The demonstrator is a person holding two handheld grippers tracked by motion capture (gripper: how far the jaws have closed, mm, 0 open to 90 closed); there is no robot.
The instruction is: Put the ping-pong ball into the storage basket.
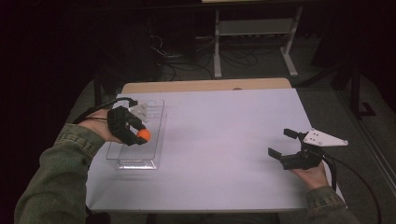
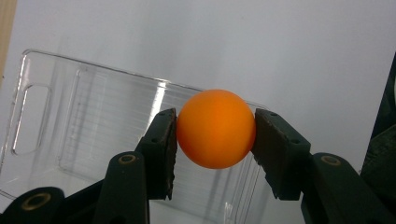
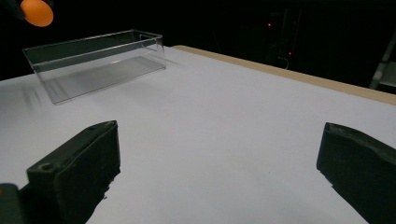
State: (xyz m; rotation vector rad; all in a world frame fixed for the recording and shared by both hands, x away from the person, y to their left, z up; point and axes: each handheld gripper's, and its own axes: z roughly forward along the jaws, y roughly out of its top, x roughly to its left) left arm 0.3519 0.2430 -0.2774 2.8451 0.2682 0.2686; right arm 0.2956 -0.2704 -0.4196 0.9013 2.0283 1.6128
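Note:
My left gripper [image 1: 140, 135] is shut on an orange ball [image 1: 144, 135] and holds it above the clear plastic bin [image 1: 156, 119] at the table's left side. In the left gripper view both pads press the orange ball [image 2: 215, 128] from either side, with the clear bin [image 2: 84, 116] below it. My right gripper [image 1: 282, 143] rests low over the right part of the white table [image 1: 219, 140], its jaws wide apart with nothing between them. From the right gripper view [image 3: 219, 158], the ball [image 3: 37, 11] hangs over the bin [image 3: 93, 63] at top left.
The table's wooden far edge [image 1: 205, 86] runs behind the white surface. Beyond it stand a dark floor with cables [image 1: 187, 65] and a white frame leg [image 1: 217, 44].

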